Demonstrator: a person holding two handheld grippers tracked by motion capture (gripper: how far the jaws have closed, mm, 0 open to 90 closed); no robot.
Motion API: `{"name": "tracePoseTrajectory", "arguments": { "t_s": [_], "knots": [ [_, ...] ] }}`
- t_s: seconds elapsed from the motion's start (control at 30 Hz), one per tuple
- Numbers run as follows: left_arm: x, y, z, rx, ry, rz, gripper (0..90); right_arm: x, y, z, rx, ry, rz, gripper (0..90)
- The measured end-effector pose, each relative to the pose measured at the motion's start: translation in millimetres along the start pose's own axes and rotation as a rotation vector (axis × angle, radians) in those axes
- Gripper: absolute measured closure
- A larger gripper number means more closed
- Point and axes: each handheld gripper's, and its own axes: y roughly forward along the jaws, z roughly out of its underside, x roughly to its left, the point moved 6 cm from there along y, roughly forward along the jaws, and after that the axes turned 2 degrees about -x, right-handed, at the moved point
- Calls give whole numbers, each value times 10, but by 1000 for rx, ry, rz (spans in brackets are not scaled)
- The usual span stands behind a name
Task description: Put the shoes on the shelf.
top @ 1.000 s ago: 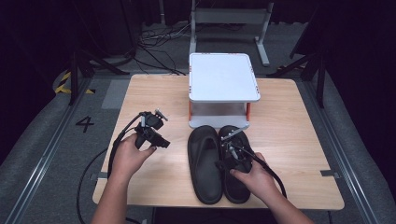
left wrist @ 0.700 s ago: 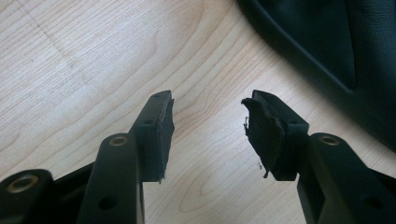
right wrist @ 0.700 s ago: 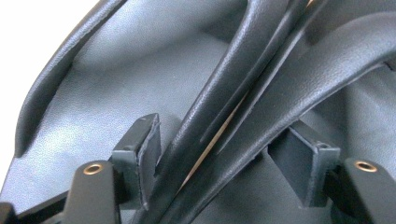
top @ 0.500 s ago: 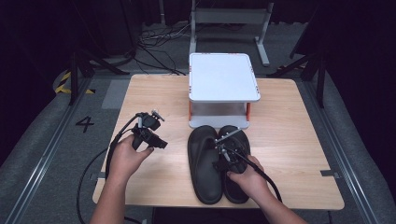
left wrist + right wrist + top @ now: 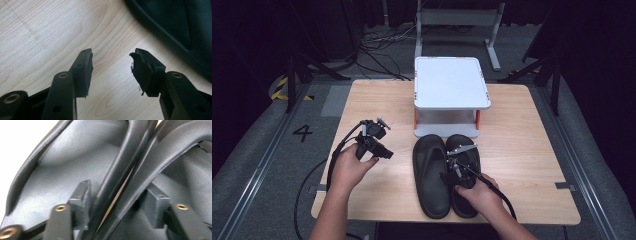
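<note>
Two black slippers lie side by side on the wooden table [image 5: 522, 140]: the left slipper [image 5: 429, 175] [image 5: 62, 170] and the right slipper [image 5: 463, 141] [image 5: 190, 182]. My right gripper [image 5: 449, 170] [image 5: 117, 195] points down between them, straddling their two adjoining inner rims. Its jaws have just been closing, and both pads now touch those rims, with only a thin slit of wood between the rims. My left gripper [image 5: 387, 154] [image 5: 111, 65] is held just above bare wood to the left of the pair, open and empty. An edge of the left slipper [image 5: 175, 22] lies beyond its jaws.
A white two-level rack [image 5: 452, 82] with orange posts stands at the table's far middle, just behind the slippers' toes. Both grippers' cables trail off the near edge. Dark floor, cables and stands surround the table.
My right gripper has shifted slightly left, from over the right slipper onto the seam between the two. The left hand and gripper have stayed put.
</note>
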Motion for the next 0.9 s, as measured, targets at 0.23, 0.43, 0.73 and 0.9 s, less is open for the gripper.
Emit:
{"name": "tracePoseTrajectory", "arguments": {
  "t_s": [0.23,0.43,0.73,0.9],
  "knots": [
    [-3,30,-2,9,2,3,502,-26,-20,-37,12,82,-13,641],
    [-7,27,-3,8,3,6,502,-31,-15,-45,4,92,-11,719],
    [-3,25,-4,4,4,6,502,-135,-95,-86,-22,90,15,756],
    [3,27,-4,4,4,4,502,-221,-210,-190,-68,121,10,756]
  ]
}}
